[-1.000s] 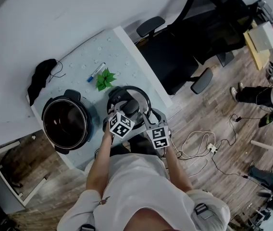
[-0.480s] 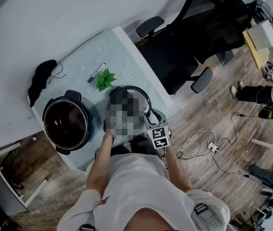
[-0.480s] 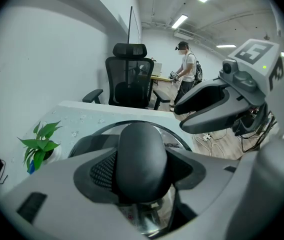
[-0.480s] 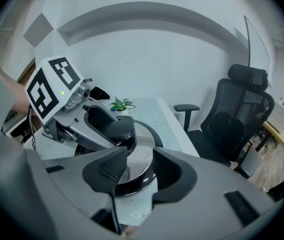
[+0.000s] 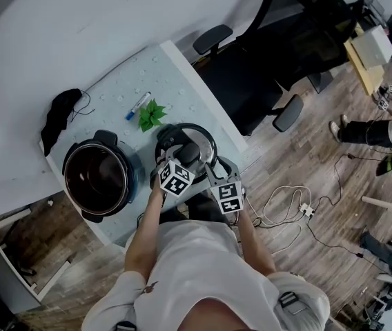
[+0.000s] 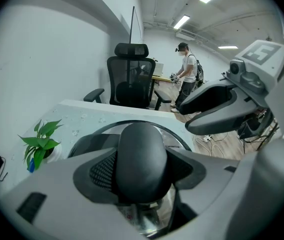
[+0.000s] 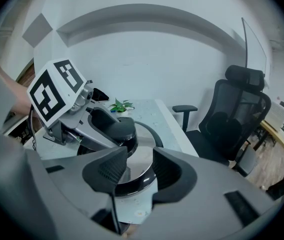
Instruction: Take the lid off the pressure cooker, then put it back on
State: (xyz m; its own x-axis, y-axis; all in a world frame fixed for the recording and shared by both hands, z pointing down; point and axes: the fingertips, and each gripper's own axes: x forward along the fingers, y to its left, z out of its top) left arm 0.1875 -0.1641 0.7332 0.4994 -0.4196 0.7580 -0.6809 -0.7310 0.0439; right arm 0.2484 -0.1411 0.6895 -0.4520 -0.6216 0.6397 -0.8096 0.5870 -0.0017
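The open pressure cooker pot (image 5: 99, 178) stands at the table's left. Its lid (image 5: 206, 138), glass with a black rim, lies flat on the table to the pot's right. My left gripper (image 5: 186, 156) reaches down over the lid, and its pads sit against both sides of the black knob (image 6: 142, 159) while the jaws are opening slightly. Just right of it, my right gripper (image 5: 211, 169) hovers by the lid's near rim. It is open (image 7: 139, 166) with nothing between its pads. The lid's rim (image 7: 149, 134) shows beyond them.
A small green plant (image 5: 152, 114), a blue marker (image 5: 138, 103) and a black cloth (image 5: 59, 116) lie at the table's far side. A black office chair (image 5: 265, 61) stands past the right edge. Cables (image 5: 286, 209) trail on the wooden floor.
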